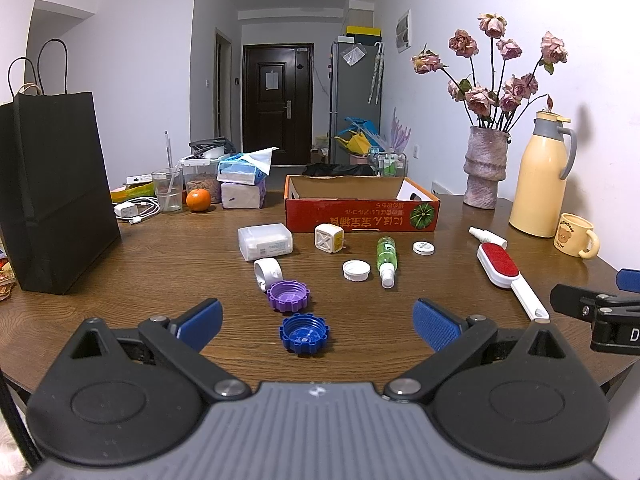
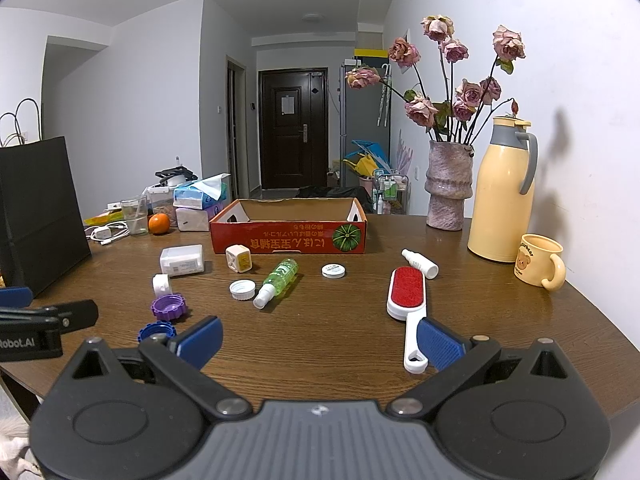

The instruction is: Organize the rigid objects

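A red cardboard box [image 1: 362,210] [image 2: 288,236] stands open at the table's middle back. In front of it lie a white box [image 1: 265,241], a cube plug [image 1: 329,237], a white ring [image 1: 267,273], a purple cap [image 1: 288,295], a blue cap [image 1: 304,333], a white cap [image 1: 356,270], a green spray bottle [image 1: 386,256] [image 2: 278,277], a small round tin [image 1: 423,248], a small white bottle [image 2: 419,263] and a red lint brush [image 1: 506,274] [image 2: 407,300]. My left gripper [image 1: 318,326] is open, the blue cap between its fingers. My right gripper [image 2: 320,340] is open and empty beside the brush handle.
A black paper bag [image 1: 48,192] stands at the left. A glass [image 1: 167,190], an orange [image 1: 198,200], tissue packs [image 1: 242,184] and a charger cable [image 1: 136,210] sit at the back left. A vase of dried roses [image 2: 446,184], a yellow thermos [image 2: 502,192] and a yellow mug [image 2: 540,266] stand at the right.
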The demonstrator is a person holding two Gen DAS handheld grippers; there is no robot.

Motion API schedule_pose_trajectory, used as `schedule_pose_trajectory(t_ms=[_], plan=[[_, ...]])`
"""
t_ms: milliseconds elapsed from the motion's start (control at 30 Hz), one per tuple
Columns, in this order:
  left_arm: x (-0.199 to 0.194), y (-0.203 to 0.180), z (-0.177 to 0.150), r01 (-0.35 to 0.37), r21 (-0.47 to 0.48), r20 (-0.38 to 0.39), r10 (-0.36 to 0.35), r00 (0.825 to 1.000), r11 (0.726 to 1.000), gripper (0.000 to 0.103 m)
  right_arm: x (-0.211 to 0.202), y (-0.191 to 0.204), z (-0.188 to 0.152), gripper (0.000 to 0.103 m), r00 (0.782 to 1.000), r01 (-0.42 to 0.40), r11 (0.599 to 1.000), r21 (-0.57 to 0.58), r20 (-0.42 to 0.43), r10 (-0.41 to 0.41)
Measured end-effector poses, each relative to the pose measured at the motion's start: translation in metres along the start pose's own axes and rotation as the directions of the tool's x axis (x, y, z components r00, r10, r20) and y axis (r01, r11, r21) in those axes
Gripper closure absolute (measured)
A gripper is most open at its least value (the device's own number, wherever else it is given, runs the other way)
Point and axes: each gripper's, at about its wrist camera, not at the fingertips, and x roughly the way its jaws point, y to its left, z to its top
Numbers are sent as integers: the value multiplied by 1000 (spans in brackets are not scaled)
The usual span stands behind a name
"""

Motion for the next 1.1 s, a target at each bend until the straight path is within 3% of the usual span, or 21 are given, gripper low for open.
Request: schedule_pose_trajectory(t_ms=[733, 1100], plan=[[-7, -2, 11, -1, 3, 8, 1, 1000, 1000, 0, 1, 1, 0, 0, 1000, 2, 1000, -1, 0, -2], [26, 6, 4, 9, -31, -43, -11, 999, 999, 0, 25, -8, -1, 0, 999, 8, 1000, 2, -35, -8]])
